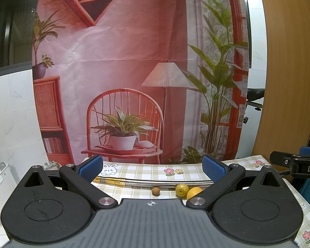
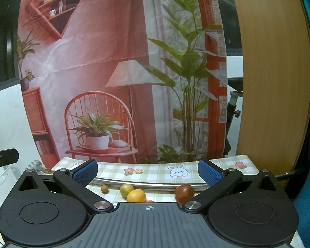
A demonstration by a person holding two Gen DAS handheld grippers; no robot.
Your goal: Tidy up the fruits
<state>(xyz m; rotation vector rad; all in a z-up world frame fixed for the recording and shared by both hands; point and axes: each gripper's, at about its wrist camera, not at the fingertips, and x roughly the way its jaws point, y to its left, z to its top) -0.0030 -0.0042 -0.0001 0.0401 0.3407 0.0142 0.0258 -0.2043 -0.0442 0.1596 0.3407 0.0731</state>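
Several fruits lie on the checked tablecloth in front of a curved metal rim. The left wrist view shows a small brown longan, a green-yellow round fruit and a yellow-orange fruit partly behind the right finger. My left gripper is open above them, empty. The right wrist view shows the longan, the green-yellow fruit, the yellow-orange fruit, a sliver of an orange fruit and a dark red-brown fruit. My right gripper is open, holding nothing.
A white perforated basket stands at the left of the table. The other gripper's black body shows at the right edge. A printed room backdrop hangs behind the table, and a wooden panel stands to the right.
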